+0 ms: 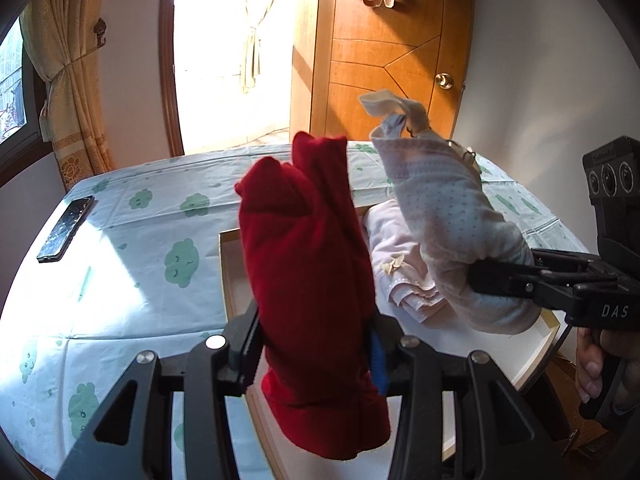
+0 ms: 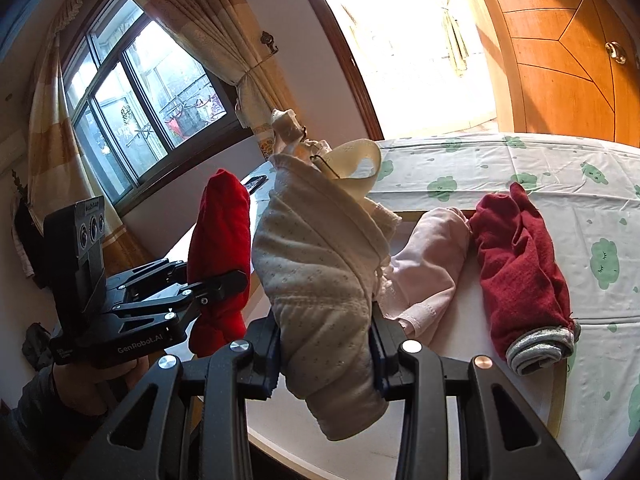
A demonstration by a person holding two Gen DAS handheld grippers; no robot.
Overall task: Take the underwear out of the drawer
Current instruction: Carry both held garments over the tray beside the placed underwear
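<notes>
Left wrist — drawer (image 1: 230,276) holds pink underwear (image 1: 400,276); left gripper (image 1: 314,354) clamps red roll (image 1: 304,264), right gripper (image 1: 472,276) dotted roll (image 1: 448,216).

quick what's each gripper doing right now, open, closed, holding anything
Left gripper: closed on the red rolled underwear.
Right gripper: closed on the cream dotted underwear.

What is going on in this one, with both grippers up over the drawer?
A person is emptying a drawer of underwear, one handheld gripper in each hand. The left gripper has its jaws clamped on a rolled red garment; the right gripper grips a cream dotted garment. Both pieces are lifted above the drawer. A folded pink piece and a dark red roll lie below, not yet taken.
</notes>
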